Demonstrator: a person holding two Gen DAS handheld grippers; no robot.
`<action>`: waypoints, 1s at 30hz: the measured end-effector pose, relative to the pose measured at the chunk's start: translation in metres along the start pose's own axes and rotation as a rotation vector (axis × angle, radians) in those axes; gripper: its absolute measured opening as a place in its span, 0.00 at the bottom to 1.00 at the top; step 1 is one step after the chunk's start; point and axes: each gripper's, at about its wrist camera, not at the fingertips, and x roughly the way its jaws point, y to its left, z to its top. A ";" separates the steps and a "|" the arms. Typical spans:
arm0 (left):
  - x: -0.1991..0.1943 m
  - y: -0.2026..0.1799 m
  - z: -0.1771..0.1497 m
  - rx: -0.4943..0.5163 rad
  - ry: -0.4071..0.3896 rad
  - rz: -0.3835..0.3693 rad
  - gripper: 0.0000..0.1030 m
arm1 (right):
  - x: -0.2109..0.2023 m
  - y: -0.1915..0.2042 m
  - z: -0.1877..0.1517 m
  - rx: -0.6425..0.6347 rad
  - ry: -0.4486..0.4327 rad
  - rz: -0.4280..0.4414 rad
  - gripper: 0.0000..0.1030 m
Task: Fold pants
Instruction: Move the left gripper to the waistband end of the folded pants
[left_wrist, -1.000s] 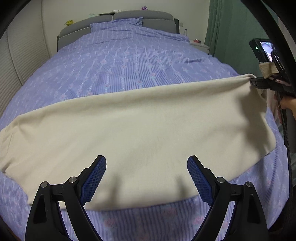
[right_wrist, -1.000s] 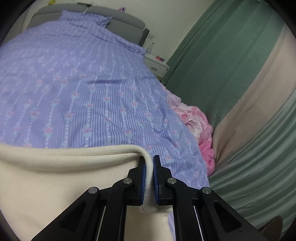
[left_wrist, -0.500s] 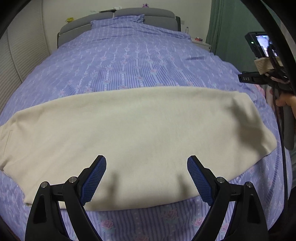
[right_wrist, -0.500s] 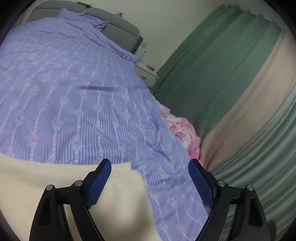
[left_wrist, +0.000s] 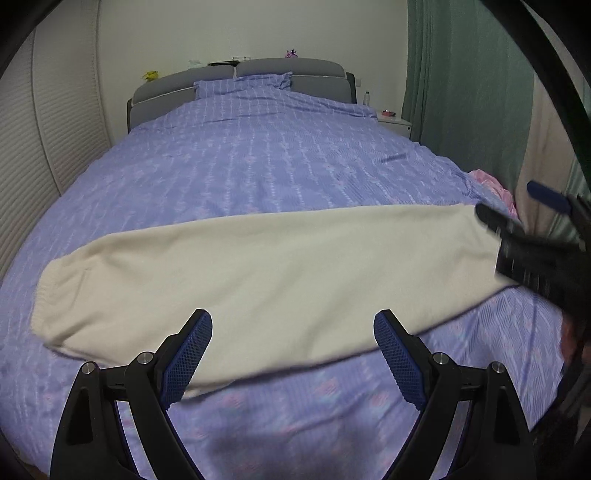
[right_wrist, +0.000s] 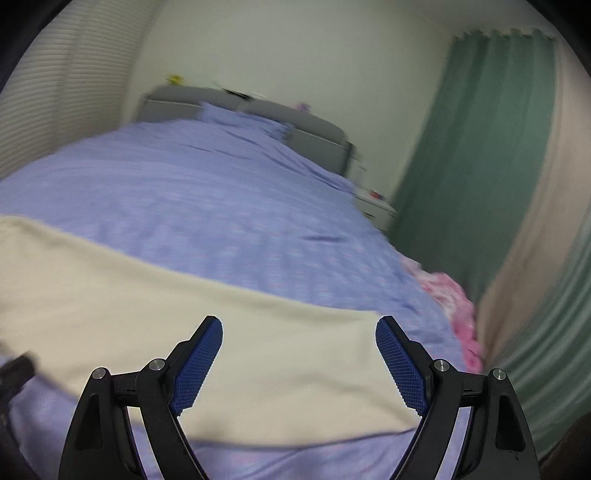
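Cream pants lie flat in a long folded band across the near part of the bed, ribbed end at the left. My left gripper hovers open over their near edge, nothing between its blue pads. In the right wrist view the same pants fill the lower left, and my right gripper stands open above their right end, holding nothing. The right gripper's black body shows blurred at the right edge of the left wrist view, beside the pants' right end.
The bed's purple flowered cover runs back to a grey headboard. Pink bedding is bunched at the bed's right side. Green and beige curtains hang on the right, a white nightstand far right, a ribbed wall left.
The right gripper let go of the pants' corner, opened wide, and swung back and left. The pants dropped flat onto the bed. The left gripper pulled back and rose, staying open.
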 end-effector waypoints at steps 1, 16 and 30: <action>-0.007 0.009 -0.006 -0.003 0.000 -0.005 0.88 | -0.009 0.012 -0.002 -0.006 -0.012 0.011 0.84; -0.057 0.233 -0.057 -0.005 -0.043 0.066 0.90 | -0.065 0.226 0.021 0.160 -0.006 0.341 0.84; 0.015 0.408 -0.006 -0.108 0.006 -0.181 0.90 | -0.019 0.375 0.097 0.197 0.038 0.409 0.84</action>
